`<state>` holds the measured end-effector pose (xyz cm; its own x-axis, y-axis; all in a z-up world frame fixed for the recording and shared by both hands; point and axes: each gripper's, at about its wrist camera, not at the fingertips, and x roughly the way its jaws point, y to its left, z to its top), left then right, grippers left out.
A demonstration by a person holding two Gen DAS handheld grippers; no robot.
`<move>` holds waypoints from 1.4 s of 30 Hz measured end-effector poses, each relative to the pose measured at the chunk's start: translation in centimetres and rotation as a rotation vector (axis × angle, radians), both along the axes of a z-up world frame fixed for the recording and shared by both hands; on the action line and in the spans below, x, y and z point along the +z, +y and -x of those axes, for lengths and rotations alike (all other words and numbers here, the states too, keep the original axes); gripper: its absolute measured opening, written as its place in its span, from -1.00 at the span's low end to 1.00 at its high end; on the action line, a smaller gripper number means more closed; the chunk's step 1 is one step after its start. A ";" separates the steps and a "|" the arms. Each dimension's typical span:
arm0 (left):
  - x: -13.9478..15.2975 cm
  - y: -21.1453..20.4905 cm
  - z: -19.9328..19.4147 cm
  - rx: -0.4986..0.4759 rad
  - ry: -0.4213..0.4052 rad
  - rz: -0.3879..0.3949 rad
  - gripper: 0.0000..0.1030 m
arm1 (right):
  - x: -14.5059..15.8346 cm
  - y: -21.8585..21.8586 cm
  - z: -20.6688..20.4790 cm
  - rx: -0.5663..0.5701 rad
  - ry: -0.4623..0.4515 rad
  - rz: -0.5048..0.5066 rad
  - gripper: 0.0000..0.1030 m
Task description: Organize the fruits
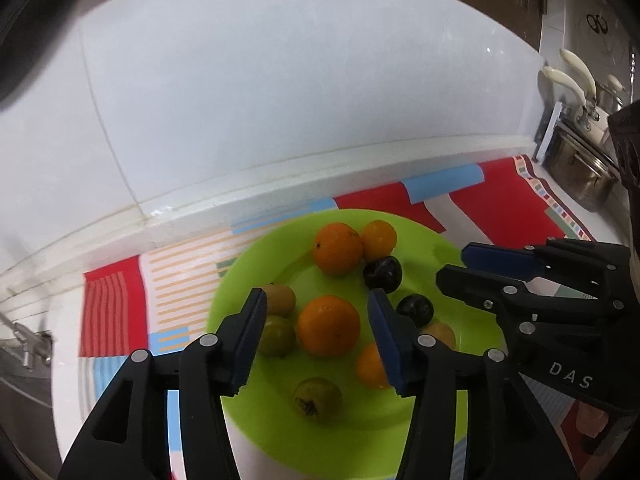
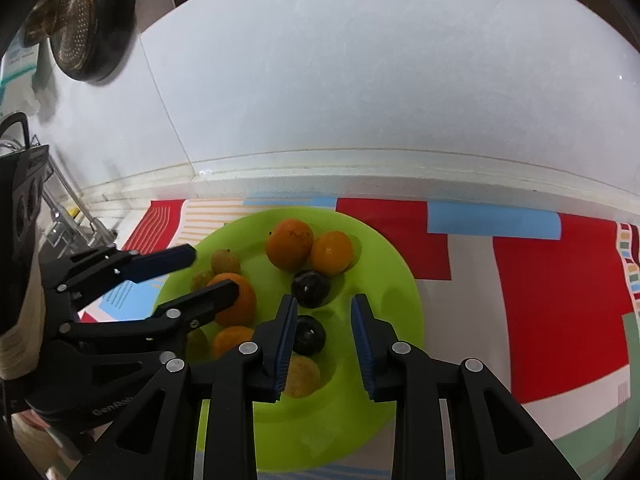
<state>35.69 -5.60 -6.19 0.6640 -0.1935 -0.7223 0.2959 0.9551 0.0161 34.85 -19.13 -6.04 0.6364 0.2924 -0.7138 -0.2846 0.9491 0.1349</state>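
A lime-green plate (image 1: 280, 432) (image 2: 392, 276) holds several fruits: oranges (image 1: 328, 331) (image 2: 290, 243), dark plums (image 1: 383, 274) (image 2: 310, 289) and small green-yellow fruits (image 1: 317, 400) (image 2: 301, 376). My left gripper (image 1: 318, 340) is open above the plate, its jaws on either side of the middle orange; it also shows in the right wrist view (image 2: 208, 272). My right gripper (image 2: 324, 344) is open over the plate's right half, beside a plum (image 2: 309, 335); it also shows in the left wrist view (image 1: 456, 266).
The plate rests on a red, white and blue patterned mat (image 1: 500, 204) (image 2: 560, 292) against a white tiled wall. A steel pot (image 1: 580, 168) stands at the far right. A strainer (image 2: 72, 28) hangs at upper left, with a metal rack (image 2: 68, 220) below.
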 end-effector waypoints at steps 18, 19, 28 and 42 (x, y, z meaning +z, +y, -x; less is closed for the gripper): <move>6.6 2.0 9.6 0.150 -0.101 0.051 0.52 | 6.4 -0.7 8.8 -0.029 -0.147 -0.040 -0.11; 6.8 2.1 10.4 0.159 -0.108 0.049 0.56 | 6.7 -0.8 9.6 -0.032 -0.157 -0.039 -0.03; 8.6 2.3 16.4 0.193 -0.172 0.029 0.76 | 8.4 -1.4 15.3 -0.058 -0.203 -0.023 0.09; 10.2 2.6 24.4 0.191 -0.223 0.008 0.84 | 9.7 -1.7 23.7 -0.092 -0.239 -0.008 0.19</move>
